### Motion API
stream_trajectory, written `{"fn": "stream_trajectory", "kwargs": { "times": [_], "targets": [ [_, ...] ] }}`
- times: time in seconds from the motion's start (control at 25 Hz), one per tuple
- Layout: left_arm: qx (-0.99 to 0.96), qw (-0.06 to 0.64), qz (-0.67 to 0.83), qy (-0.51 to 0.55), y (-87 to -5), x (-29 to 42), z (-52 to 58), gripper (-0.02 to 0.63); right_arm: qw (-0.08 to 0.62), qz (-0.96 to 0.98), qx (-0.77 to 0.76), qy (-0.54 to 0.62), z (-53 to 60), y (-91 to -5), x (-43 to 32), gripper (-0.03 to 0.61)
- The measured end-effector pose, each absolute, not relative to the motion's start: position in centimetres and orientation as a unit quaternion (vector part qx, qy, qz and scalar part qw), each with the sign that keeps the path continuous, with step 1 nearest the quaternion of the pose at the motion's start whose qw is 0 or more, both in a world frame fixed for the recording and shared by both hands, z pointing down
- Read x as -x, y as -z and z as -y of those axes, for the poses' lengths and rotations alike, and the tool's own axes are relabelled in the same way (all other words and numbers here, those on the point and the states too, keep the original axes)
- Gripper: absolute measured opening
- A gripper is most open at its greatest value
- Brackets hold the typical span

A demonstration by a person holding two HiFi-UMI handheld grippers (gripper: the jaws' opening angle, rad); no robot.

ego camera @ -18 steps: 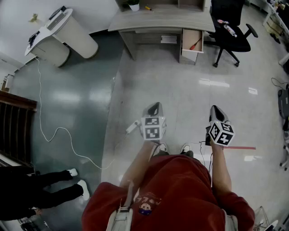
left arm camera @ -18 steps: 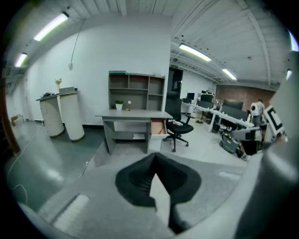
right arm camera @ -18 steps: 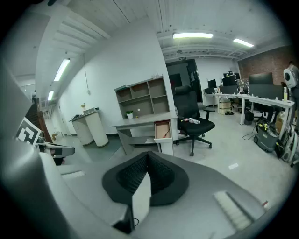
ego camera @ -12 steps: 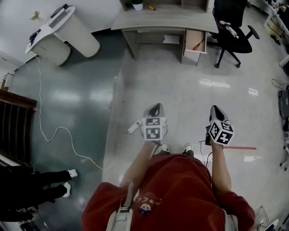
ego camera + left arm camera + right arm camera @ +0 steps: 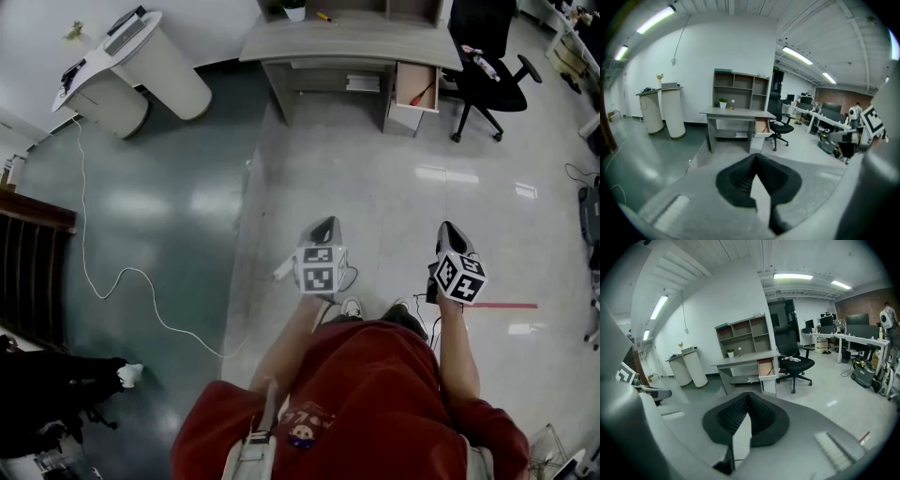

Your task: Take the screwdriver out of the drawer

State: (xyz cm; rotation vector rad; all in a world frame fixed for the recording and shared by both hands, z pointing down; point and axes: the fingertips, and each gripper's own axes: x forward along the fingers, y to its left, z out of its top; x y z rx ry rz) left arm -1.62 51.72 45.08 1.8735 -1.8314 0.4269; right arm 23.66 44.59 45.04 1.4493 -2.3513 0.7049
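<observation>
Far ahead, a grey desk (image 5: pixel 347 42) has its wooden drawer (image 5: pixel 415 86) pulled out, and a red-handled screwdriver (image 5: pixel 421 95) lies inside it. The drawer (image 5: pixel 765 368) and a thin red streak of the screwdriver (image 5: pixel 770 370) also show in the right gripper view. My left gripper (image 5: pixel 323 225) and right gripper (image 5: pixel 448 227) are held side by side over the floor, well short of the desk. Both are shut with nothing between the pads. The left gripper (image 5: pixel 753 157) and right gripper (image 5: pixel 747 397) both point towards the desk.
A black office chair (image 5: pixel 483 70) stands just right of the drawer. A white rounded stand (image 5: pixel 141 66) is at the far left, with a white cable (image 5: pixel 103 281) trailing over the dark floor. Another person's legs (image 5: pixel 56 398) are at lower left. A power strip (image 5: pixel 284 269) lies near my feet.
The desk and drawer have slid lower in the head view as I walk towards them. Both grippers keep their pose. The bystander's feet have shifted left.
</observation>
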Motion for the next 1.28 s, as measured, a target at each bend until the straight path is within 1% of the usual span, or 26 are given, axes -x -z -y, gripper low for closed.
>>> {"fn": "stream_trajectory", "kwargs": {
  "times": [0.24, 0.48, 0.8, 1.04, 1.12, 1.16, 1.28],
  "targets": [
    [-0.687, 0.242, 0.665, -0.167, -46.3, 4.3, -53.5, -0.002, 0.147, 0.814, -0.504, -0.247, -46.5, -45.9, -20.8, 0.0],
    [-0.691, 0.243, 0.658, -0.174, -46.6, 4.6, -53.6, -0.002, 0.157, 0.814, -0.501, -0.25, -46.6, -46.4, -20.1, 0.0],
    [-0.688, 0.243, 0.661, -0.176, -47.0, 6.0, -52.5, -0.002, 0.156, 0.815, -0.497, -0.255, -44.8, -47.6, -18.4, 0.002],
    [-0.69, 0.24, 0.658, -0.183, -47.2, 6.3, -49.5, -0.002, 0.155, 0.815, -0.499, -0.251, -42.0, -48.0, -17.6, 0.003],
    [-0.691, 0.241, 0.656, -0.185, -47.3, 6.3, -48.2, -0.002, 0.152, 0.814, -0.503, -0.249, -40.8, -48.1, -17.4, 0.026],
    [-0.692, 0.241, 0.655, -0.185, -47.4, 6.4, -47.6, -0.002, 0.151, 0.813, -0.504, -0.25, -40.2, -48.2, -17.3, 0.062],
    [-0.691, 0.247, 0.653, -0.188, -47.8, 6.8, -45.4, -0.002, 0.157, 0.808, -0.508, -0.254, -37.9, -48.7, -16.8, 0.132]
  ]
}}
